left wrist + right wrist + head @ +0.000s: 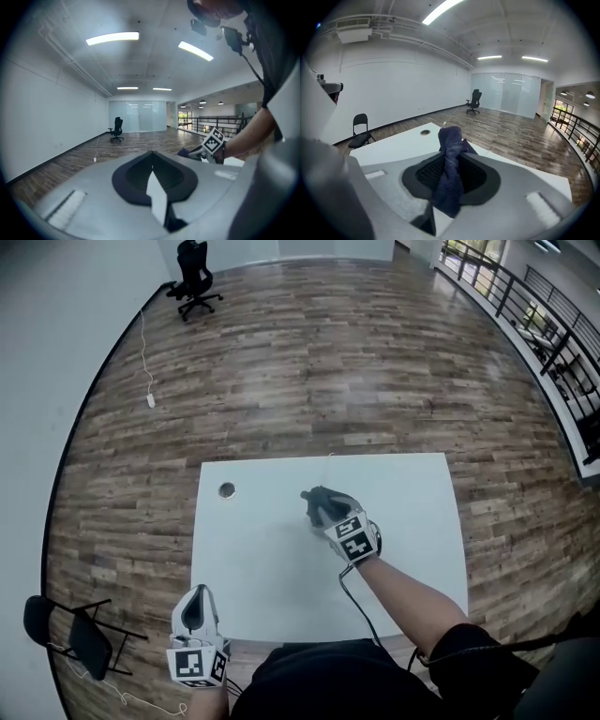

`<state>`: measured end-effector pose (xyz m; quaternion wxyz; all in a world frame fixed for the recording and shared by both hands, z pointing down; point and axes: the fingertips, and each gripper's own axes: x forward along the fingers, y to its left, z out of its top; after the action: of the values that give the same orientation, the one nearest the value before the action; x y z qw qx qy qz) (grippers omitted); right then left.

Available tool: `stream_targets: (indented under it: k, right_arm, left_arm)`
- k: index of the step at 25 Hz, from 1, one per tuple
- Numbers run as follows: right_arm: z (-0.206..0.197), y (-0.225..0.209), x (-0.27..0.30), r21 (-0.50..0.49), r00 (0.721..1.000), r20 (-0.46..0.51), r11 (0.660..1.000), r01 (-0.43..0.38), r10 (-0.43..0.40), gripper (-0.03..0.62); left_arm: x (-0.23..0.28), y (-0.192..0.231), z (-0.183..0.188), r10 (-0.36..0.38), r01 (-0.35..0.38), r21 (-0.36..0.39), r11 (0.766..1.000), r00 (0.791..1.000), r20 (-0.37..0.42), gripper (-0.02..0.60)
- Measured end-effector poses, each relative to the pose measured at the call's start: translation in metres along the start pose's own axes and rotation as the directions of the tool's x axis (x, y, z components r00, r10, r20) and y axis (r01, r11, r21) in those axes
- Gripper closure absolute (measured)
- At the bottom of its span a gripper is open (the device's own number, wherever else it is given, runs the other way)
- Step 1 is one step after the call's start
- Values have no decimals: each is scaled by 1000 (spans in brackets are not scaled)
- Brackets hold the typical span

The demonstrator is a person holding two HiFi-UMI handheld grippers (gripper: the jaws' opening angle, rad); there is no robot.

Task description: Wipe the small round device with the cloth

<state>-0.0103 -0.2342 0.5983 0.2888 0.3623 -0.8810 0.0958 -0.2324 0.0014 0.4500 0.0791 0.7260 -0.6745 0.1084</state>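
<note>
**Right gripper clamped on cloth, device untouched on far-left of table**

Right gripper (451,157): jaws pinched on one dark blue cloth (449,136). The cloth is bunched into a rope. Its long axis runs along the jaws, and the free end pokes up past the tips. The gripper is over the middle of the white table (403,521), pointing away from the person and a bit left. Can't tell whether the cloth touches the tabletop.

Left gripper (197,608): jaws pressed together, nothing between them. It sits at the table's near-left edge, pointing away from the person.

Small round device (226,489): one, lying flat on the table near the far-left corner. It looks like a pale ring with a dark centre facing up. It's round, so I can't make out a long axis or a heading. It's left of the cloth and well apart from it, with bare tabletop between, and neither gripper is touching it.

Count: two grippers, one cloth, one device, one table.

Around the table is wood floor. There's one black office chair (194,282) far back and one black folding chair (70,634) near-left, beside the table.
</note>
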Motion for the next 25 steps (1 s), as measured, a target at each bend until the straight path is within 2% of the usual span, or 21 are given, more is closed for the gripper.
stream_targets:
  k: [6,14,25]
  right_arm:
    - [-12,-2,8,-3,1000,-16,1000,-15,14,500]
    - [-25,-16,12,47,999,-32,999,2,0,503]
    - [-70,-17,19,114,994,-111,993,7,6,505]
  left_arm:
    - [-12,0,-3,39,-39,-3,999,999,-19,575]
    - [-18,-7,-5,45,-45,14,999,998,-41,575]
    - [-22,-9,-6,52,-51,22,998,997,-63,575]
